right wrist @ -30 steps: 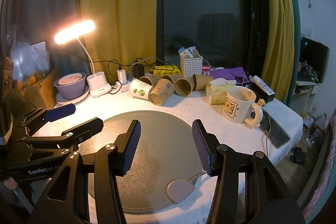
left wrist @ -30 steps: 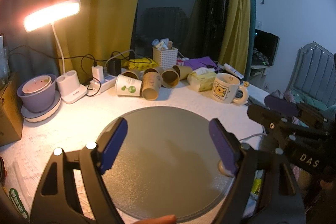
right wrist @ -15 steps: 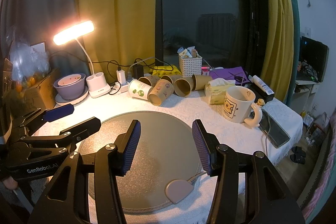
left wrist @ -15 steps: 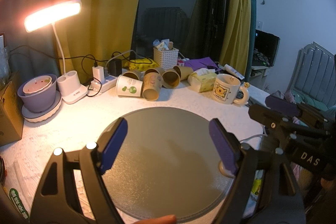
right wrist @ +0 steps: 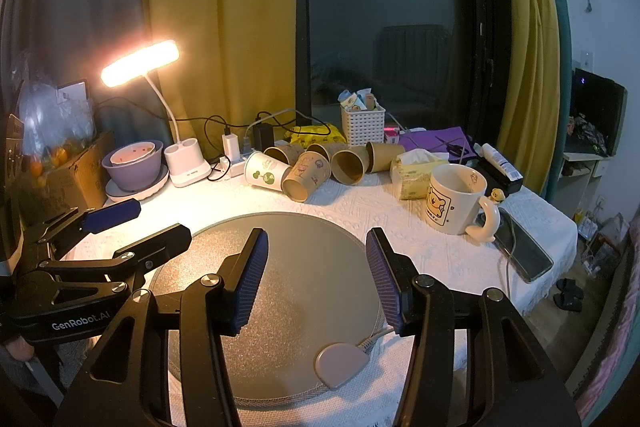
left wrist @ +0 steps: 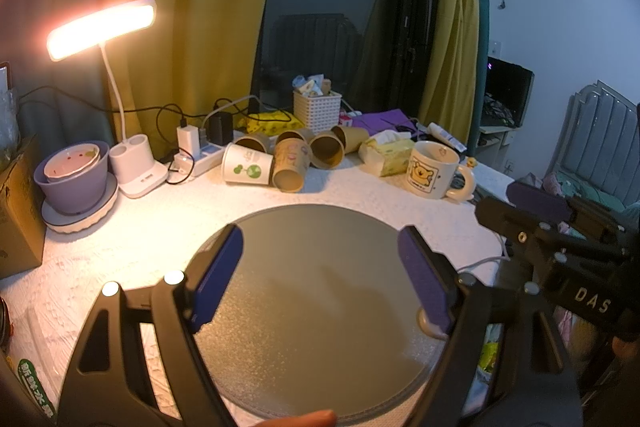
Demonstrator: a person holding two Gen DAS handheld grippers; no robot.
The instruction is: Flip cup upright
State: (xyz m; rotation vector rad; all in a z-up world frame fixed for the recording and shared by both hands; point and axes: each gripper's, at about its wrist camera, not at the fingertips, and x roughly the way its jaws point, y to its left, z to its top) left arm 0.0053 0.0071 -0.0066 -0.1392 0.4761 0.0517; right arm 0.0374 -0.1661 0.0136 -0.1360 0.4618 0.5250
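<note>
Several paper cups lie on their sides in a cluster at the back of the table: a white cup with a green print, a brown printed cup and plain brown cups. My left gripper is open and empty above the round grey mat. My right gripper is open and empty above the same mat. Each gripper shows at the edge of the other's view, the left gripper and the right gripper. Both are well short of the cups.
A bear mug stands upright at the right, beside a tissue pack and a phone. A lit desk lamp, purple bowls, a power strip and a white basket line the back.
Both grippers have drifted very slightly; the scene has shifted a little in both views. Nothing was taken hold of or moved on the table.
</note>
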